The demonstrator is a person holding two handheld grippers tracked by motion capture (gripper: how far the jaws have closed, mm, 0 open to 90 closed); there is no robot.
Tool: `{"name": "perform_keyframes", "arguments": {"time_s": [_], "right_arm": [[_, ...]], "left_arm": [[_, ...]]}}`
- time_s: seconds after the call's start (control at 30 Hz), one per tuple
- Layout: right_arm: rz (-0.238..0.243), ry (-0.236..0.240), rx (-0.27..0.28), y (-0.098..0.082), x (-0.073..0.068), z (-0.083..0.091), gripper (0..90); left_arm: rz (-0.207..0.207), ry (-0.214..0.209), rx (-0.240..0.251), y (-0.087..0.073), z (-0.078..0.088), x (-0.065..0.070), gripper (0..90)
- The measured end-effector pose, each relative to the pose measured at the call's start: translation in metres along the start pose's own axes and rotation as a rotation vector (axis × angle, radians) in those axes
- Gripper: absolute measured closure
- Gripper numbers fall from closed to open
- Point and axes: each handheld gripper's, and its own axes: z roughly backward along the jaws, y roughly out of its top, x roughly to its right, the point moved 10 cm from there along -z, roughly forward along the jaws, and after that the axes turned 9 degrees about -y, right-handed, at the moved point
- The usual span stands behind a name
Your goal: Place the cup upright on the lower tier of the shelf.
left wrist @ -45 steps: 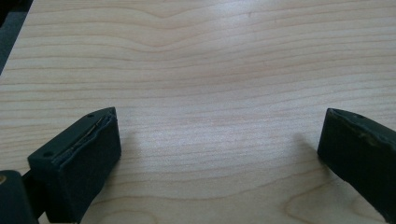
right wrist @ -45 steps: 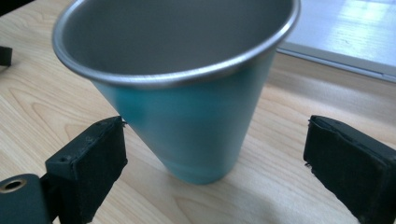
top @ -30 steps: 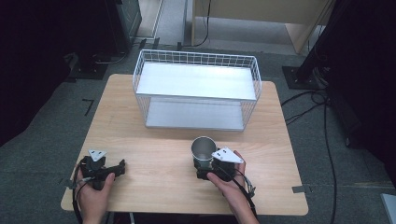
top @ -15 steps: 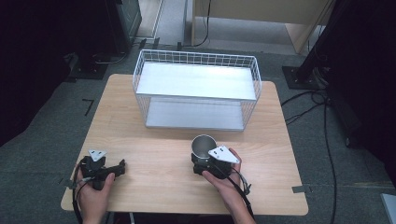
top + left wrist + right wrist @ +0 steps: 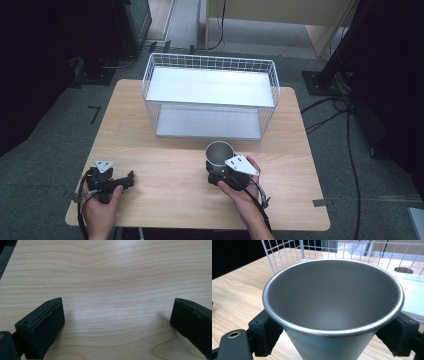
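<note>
Unmarked steel cup between right gripper jaws

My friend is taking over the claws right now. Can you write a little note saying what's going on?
Right claw: closed around the metal cup, one jaw on each side below the rim. The cup is upright and empty, just in front of the white wire rack.
Left claw: open, holding nothing, low over the bare wooden table near the front left corner.
Done: cup grabbed.
Left: probably moving the cup to the rack; both shelves look free.
</note>
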Motion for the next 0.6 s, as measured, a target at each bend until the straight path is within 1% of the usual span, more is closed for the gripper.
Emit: {"name": "perform_keyframes", "arguments": {"time_s": [0.33, 0.43, 0.53, 0.6], "right_arm": [[0.000, 0.003, 0.025, 0.016, -0.001, 0.005, 14.5], [0.009, 0.003, 0.035, 0.021, -0.001, 0.005, 14.5], [0.008, 0.001, 0.041, 0.027, -0.001, 0.006, 14.5], [0.003, 0.001, 0.053, 0.033, -0.001, 0.007, 14.5]], "left_arm": [[0.000, 0.000, 0.000, 0.000, 0.000, 0.000, 0.0], [0.000, 0.000, 0.000, 0.000, 0.000, 0.000, 0.0], [0.001, 0.000, 0.000, 0.000, 0.000, 0.000, 0.0], [0.000, 0.000, 0.000, 0.000, 0.000, 0.000, 0.0]]}}
